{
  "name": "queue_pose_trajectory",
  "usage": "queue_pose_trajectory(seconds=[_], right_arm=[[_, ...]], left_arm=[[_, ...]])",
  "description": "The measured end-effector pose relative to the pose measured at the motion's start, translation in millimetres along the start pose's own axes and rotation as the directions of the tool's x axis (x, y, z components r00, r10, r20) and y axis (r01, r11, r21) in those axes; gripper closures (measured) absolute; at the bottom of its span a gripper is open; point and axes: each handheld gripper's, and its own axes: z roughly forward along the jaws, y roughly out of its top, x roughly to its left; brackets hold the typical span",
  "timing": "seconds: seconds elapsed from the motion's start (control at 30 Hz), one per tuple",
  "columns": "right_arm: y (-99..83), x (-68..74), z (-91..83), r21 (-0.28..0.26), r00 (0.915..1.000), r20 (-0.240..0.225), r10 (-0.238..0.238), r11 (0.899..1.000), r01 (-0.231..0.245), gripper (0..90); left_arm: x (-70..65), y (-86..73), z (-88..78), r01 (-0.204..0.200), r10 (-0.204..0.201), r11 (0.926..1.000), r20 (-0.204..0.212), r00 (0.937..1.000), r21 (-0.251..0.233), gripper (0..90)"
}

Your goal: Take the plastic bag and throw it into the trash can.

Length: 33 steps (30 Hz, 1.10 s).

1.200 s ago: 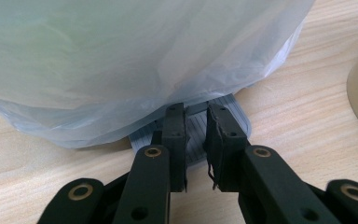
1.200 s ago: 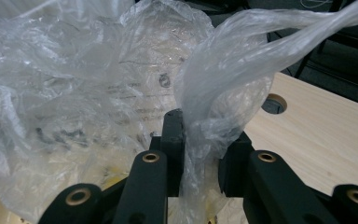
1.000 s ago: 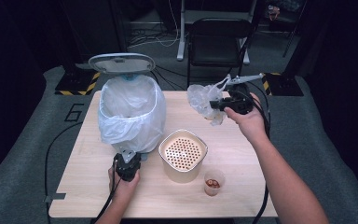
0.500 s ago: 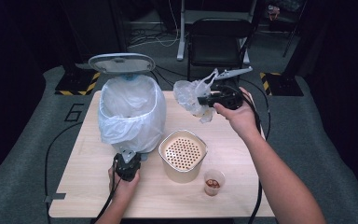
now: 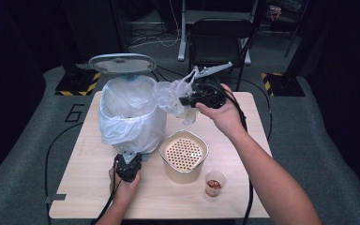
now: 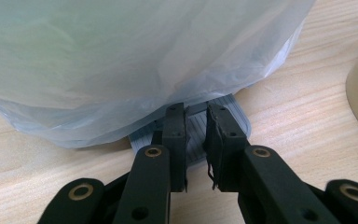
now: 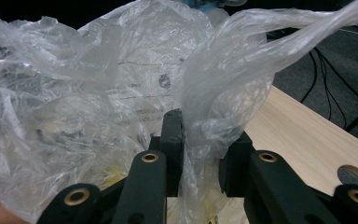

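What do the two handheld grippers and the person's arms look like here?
Both the left gripper and the right gripper are matte black, with two flat jaws on linked bars pinned by brass-coloured rivets. A black cable trails from the left one. Both forearms are bare, without sleeves.

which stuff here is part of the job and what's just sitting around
In the job:
- crumpled plastic bag, pinched in the right claw
- lined bin with its lid up
- bin pedal, under the shut left claw

Lying about:
- beige perforated container
- small cup
- chair
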Motion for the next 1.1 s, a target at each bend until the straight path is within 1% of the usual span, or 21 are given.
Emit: queue_pose_trajectory(seconds=[0.03, 0.07, 0.1, 0.13, 0.23, 0.33, 0.4, 0.47, 0.5, 0.57, 0.6, 0.7, 0.83, 0.87, 0.9, 0.93, 1.0, 1.07, 1.1], right_arm=[[1.5, 2.6, 1.2, 0.003, 1.0, -0.007, -0.002, 1.0, 0.002, 75.0], [3.6, 5.2, 3.4, 0.003, 0.9998, -0.011, -0.014, 1.0, 0.014, 75.0], [4.7, 7.1, 4.6, 0.007, 0.9998, -0.015, -0.015, 1.0, 0.015, 74.9], [6.4, 9.8, 7.1, 0.009, 0.9996, -0.021, -0.016, 1.0, 0.016, 74.9], [10.1, 14.6, 13.7, 0.013, 0.9992, -0.034, -0.022, 1.0, 0.023, 74.9], [14.8, 21.8, 24.1, 0.026, 0.9982, -0.05, -0.032, 0.999, 0.034, 74.9], [17.8, 25.7, 28.9, 0.027, 0.9978, -0.055, -0.039, 0.999, 0.04, 74.8], [22.3, 30.5, 34.6, 0.027, 0.9967, -0.067, -0.047, 0.998, 0.049, 74.7], [23.9, 32.7, 35.6, 0.034, 0.9969, -0.068, -0.04, 0.999, 0.042, 74.8], [25.7, 35.0, 38.2, 0.028, 0.9964, -0.072, -0.045, 0.999, 0.047, 74.7], [29.3, 40.4, 43.0, 0.032, 0.9953, -0.084, -0.048, 0.998, 0.051, 74.7], [32.9, 45.3, 48.8, 0.034, 0.9935, -0.093, -0.065, 0.997, 0.069, 74.6], [37.2, 51.9, 53.9, 0.04, 0.9928, -0.101, -0.064, 0.997, 0.069, 74.6], [38.4, 53.6, 55.8, 0.034, 0.9927, -0.099, -0.068, 0.997, 0.072, 74.6], [39.1, 54.2, 56.9, 0.031, 0.9923, -0.101, -0.073, 0.997, 0.076, 74.6], [40.2, 55.6, 57.8, 0.034, 0.9928, -0.101, -0.063, 0.997, 0.067, 74.6], [41.2, 55.8, 59.7, 0.03, 0.9926, -0.102, -0.066, 0.997, 0.069, 74.6], [43.3, 56.6, 67.0, 0.033, 0.9924, -0.106, -0.062, 0.997, 0.066, 73.4], [44.0, 56.5, 68.6, 0.032, 0.9923, -0.105, -0.065, 0.997, 0.069, 73.4]], left_arm=[[0.0, 0.0, 0.0, 0.0, 0.0, 1.0, 0.0, 1.0, 0.0, 78.0], [-0.7, -0.2, 0.4, 0.011, -0.011, 0.9999, 0.008, 0.9999, -0.002, 77.9], [-0.7, -0.2, 0.4, 0.011, -0.011, 0.9999, 0.008, 0.9999, -0.002, 78.0], [-0.1, 0.0, 0.0, 0.0, 0.0, 1.0, 0.0, 1.0, -0.001, 78.0], [-0.1, 0.0, -0.1, -0.003, 0.003, 1.0, 0.0, 1.0, -0.001, 78.0], [-0.1, 0.1, -0.3, 0.002, -0.002, 1.0, 0.002, 1.0, 0.003, 78.0], [0.1, 0.2, -0.3, -0.002, 0.002, 1.0, -0.002, 1.0, 0.001, 78.0], [-0.1, 0.2, -0.1, 0.004, -0.004, 1.0, 0.0, 1.0, 0.0, 78.0], [0.2, 0.3, -0.2, -0.003, 0.003, 1.0, -0.005, 1.0, -0.001, 77.9], [0.2, 0.3, -0.2, -0.002, 0.002, 1.0, -0.004, 1.0, -0.001, 77.9], [0.3, 0.3, -0.4, -0.004, 0.004, 1.0, -0.003, 1.0, 0.002, 78.0], [0.8, 0.7, -1.1, -0.009, 0.009, 0.9999, 0.0, 1.0, 0.012, 78.0], [0.7, 0.7, -1.1, -0.009, 0.009, 0.9999, 0.0, 1.0, 0.012, 77.9], [0.8, 0.7, -1.1, -0.01, 0.01, 0.9999, -0.001, 0.9999, 0.012, 78.0], [0.7, 0.7, -1.1, -0.009, 0.009, 0.9999, -0.001, 1.0, 0.011, 78.0], [0.7, 0.7, -1.1, -0.009, 0.009, 0.9999, -0.001, 1.0, 0.012, 77.9], [0.6, 0.6, -1.1, -0.007, 0.007, 0.9999, 0.0, 1.0, 0.011, 77.9], [0.1, 0.4, -0.6, -0.007, 0.007, 1.0, -0.004, 1.0, 0.005, 77.9], [0.3, 0.6, -1.0, -0.007, 0.007, 0.9999, -0.001, 1.0, 0.011, 78.0]])
